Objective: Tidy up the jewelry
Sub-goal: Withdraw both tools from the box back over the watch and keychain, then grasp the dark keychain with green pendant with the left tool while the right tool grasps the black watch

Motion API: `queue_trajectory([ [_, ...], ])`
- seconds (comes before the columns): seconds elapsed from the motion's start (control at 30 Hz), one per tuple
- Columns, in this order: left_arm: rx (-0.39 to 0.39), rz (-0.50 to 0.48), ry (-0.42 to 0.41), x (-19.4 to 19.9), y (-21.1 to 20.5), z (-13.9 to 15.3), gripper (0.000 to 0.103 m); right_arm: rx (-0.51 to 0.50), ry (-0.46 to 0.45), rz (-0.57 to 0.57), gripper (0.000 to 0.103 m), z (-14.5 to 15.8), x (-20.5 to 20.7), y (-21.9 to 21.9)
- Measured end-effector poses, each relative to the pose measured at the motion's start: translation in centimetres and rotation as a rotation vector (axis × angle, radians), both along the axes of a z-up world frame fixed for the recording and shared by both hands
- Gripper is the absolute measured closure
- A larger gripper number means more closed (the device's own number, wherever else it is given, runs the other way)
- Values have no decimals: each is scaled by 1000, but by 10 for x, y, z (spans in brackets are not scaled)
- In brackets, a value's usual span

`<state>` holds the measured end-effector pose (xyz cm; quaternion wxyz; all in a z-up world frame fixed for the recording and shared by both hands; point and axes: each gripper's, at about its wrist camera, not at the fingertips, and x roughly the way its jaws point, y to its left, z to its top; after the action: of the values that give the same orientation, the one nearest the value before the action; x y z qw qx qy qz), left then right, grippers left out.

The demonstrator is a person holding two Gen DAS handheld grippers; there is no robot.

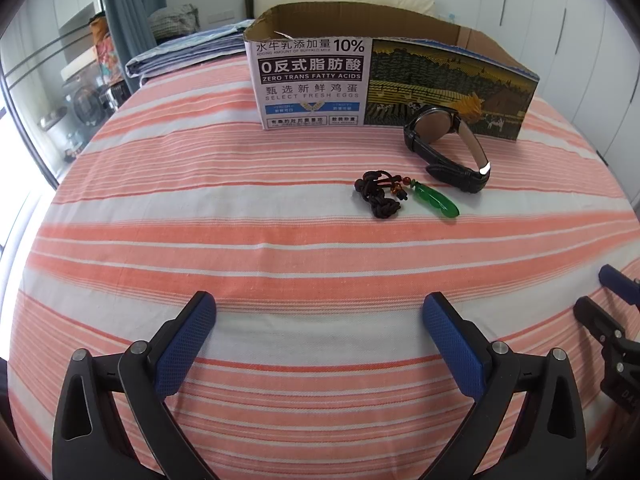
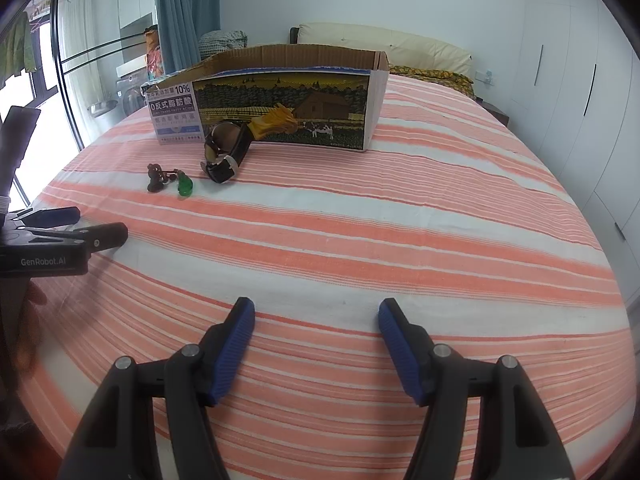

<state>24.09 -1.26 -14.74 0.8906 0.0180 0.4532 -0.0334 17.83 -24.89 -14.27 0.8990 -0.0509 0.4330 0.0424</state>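
Observation:
A green jade pendant on a dark knotted cord [image 1: 404, 197] lies on the striped bed, also in the right wrist view [image 2: 170, 178]. A black-strapped wristwatch [image 1: 446, 146] lies just behind it, close to an open cardboard box [image 1: 384, 80]; the watch [image 2: 226, 150] and the box [image 2: 280, 104] also show in the right wrist view. My left gripper [image 1: 320, 316] is open and empty, well short of the pendant. My right gripper [image 2: 316, 320] is open and empty, to the right of and nearer than the jewelry. The box's inside is hidden.
The bed has an orange-and-white striped sheet [image 1: 240, 240]. Folded bedding [image 1: 188, 52] and a pillow [image 2: 384, 42] lie at the far end. A window and rail stand left [image 2: 68, 60], white wardrobes right [image 2: 580, 80]. The left gripper shows at the right view's left edge [image 2: 60, 236].

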Motion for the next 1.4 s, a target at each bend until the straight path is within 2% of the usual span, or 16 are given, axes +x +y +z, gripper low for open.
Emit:
queue_trajectory([
  [0.27,-8,-50,20,4,1,1,0,2,0,0,37,0,0,0],
  [0.47,6,-217,75,40,-13,3,0,2,0,0,37,0,0,0],
  [0.63,0,-240,48,79,-12,2,0,6,-1,0,37,0,0,0],
  [0.73,-2,-261,21,85,-13,2,2,6,-1,0,37,0,0,0],
  [0.77,-5,-271,15,86,-13,4,7,7,-1,0,37,0,0,0],
  [0.83,-11,-319,-23,81,-17,8,33,6,-1,0,37,0,0,0],
  [0.87,-15,-342,-33,77,-21,9,42,6,-2,0,37,0,0,-1],
  [0.9,-11,-356,-44,74,-24,10,60,7,-2,0,37,0,0,0],
  [0.93,-13,-370,-47,71,-27,11,86,7,-2,0,37,0,0,0],
  [0.97,-19,-377,-45,68,-29,11,91,6,-2,0,37,0,0,0],
  [1.07,4,-334,-57,55,-29,12,91,7,-3,0,37,0,0,0],
  [1.2,17,-213,-42,28,-12,14,91,6,-3,0,37,0,0,0],
  [1.37,-60,-105,-27,9,22,9,85,6,0,-2,37,0,-1,0],
  [1.4,-75,-101,-30,7,25,9,79,9,5,-10,37,1,-1,0],
])
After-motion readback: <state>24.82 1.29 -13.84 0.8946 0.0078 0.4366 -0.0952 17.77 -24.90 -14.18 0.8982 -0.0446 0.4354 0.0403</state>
